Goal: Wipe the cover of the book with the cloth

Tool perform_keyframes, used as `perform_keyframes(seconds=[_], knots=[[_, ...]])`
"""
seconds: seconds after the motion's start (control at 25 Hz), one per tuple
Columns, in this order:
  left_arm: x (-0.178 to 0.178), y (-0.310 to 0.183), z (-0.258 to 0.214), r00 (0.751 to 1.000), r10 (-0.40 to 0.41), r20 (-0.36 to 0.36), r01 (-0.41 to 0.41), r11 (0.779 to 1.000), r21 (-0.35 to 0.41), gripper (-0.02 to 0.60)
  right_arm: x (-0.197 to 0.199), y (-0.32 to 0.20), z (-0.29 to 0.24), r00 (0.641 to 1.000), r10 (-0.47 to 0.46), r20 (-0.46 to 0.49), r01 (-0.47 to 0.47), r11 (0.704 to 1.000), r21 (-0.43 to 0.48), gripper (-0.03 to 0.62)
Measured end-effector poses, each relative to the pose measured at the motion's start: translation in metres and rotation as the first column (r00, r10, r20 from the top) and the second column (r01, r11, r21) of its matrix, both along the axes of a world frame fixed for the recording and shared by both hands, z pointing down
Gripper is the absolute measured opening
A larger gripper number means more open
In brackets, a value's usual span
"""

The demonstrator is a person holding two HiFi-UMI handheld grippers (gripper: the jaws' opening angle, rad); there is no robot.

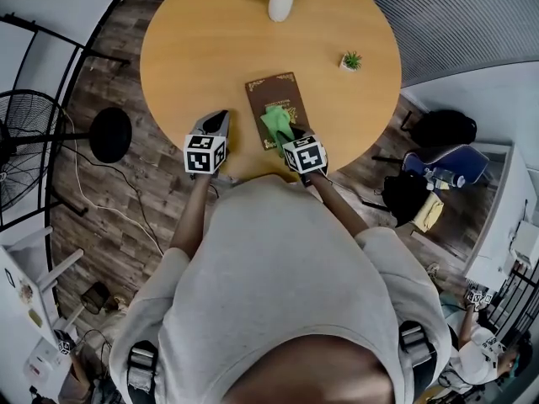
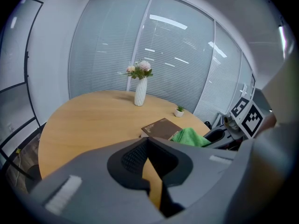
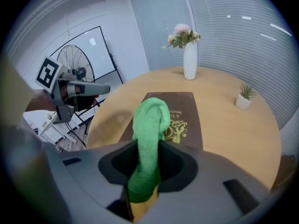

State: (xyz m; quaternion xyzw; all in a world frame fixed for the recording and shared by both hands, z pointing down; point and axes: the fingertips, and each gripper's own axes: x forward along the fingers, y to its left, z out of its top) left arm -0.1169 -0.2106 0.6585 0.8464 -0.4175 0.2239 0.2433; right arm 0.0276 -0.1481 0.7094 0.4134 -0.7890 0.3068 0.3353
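While my right gripper (image 3: 147, 174) grips the green cloth (image 3: 150, 120) tight between its jaws, a loose fold pokes out past the tips and lies over the near half of the brown book (image 1: 271, 91). That fold is the face I mean to wipe with. The book lies flat, cover up and gold print showing, close to the near edge of the round bench (image 1: 185, 40), its long side running away from me, so I judge a near-to-far stroke suits it.

My left gripper (image 2: 152, 171) is just left of the book, apart from it, its jaws closed on nothing. I judge it is placed to steady the book if it slides. The vase of flowers (image 1: 280, 2) and small potted plant (image 1: 351, 60) stand far off.
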Motion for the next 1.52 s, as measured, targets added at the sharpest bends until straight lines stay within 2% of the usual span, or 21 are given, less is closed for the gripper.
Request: perform_keyframes(seconds=[0.68,1.52], knots=[[0.018,-0.007,-0.003,0.999,0.044,-0.004,-0.044,0.999,0.009,0.009,0.045,-0.008,0.001,0.997,0.076,-0.029,-0.076,0.997,0.008,0.120],[0.020,-0.021,-0.011,0.999,0.043,-0.012,-0.042,0.999,0.029,0.009,0.099,-0.021,0.003,0.976,0.211,-0.062,-0.208,0.977,0.050,0.120]])
